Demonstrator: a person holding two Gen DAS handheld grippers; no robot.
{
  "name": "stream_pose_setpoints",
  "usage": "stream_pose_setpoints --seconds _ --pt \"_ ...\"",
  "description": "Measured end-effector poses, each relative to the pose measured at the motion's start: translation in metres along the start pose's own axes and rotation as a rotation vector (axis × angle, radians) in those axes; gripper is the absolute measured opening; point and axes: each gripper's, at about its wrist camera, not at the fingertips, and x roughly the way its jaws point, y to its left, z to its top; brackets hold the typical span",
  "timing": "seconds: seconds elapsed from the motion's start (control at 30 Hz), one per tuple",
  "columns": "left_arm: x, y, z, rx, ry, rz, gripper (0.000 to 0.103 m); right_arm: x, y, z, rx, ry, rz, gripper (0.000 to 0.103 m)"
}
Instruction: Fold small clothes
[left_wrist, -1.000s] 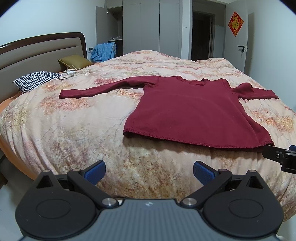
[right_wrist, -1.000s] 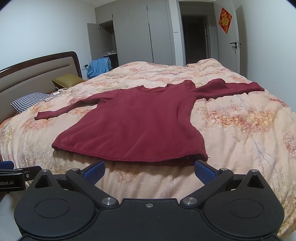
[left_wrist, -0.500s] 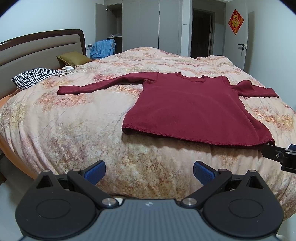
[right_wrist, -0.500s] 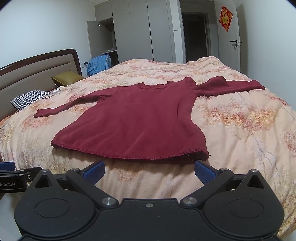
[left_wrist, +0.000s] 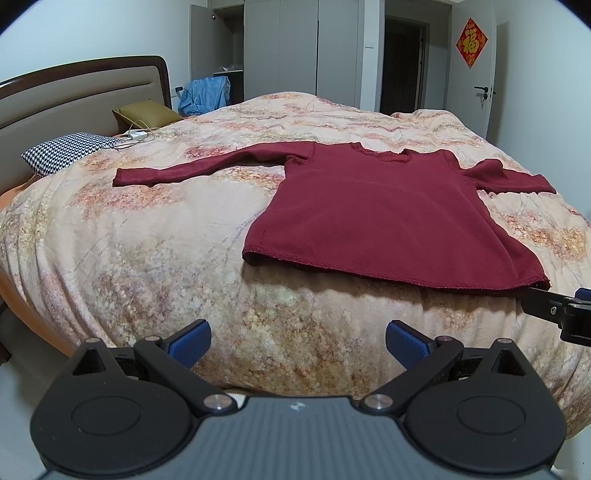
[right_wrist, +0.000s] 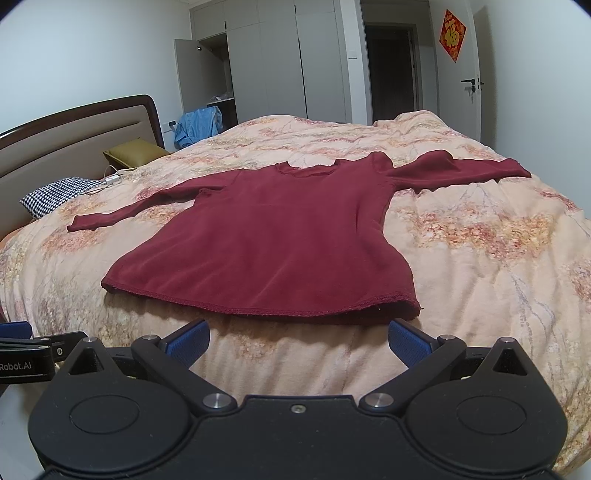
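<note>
We hold two grippers over the near edge of a bed where a dark red long-sleeved top lies flat.

The top (left_wrist: 373, 218) rests on the floral quilt (left_wrist: 147, 240), hem toward us, neckline away, both sleeves stretched out to the sides. Our left gripper (left_wrist: 297, 341) has its blue-padded fingers spread wide and holds nothing. Our right gripper (right_wrist: 298, 339) is likewise spread and empty, just short of the hem's right corner. A houndstooth pillow (left_wrist: 66, 151) lies by the headboard (left_wrist: 74, 96).
</note>
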Motion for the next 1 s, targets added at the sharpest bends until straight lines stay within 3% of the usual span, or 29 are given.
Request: stream_pose_setpoints --seconds 1.0 --pt "0.011 -0.002 0.001 0.004 0.037 -0.011 0.103 0.007 -0.002 -0.001 0.013 0.021 -0.001 0.103"
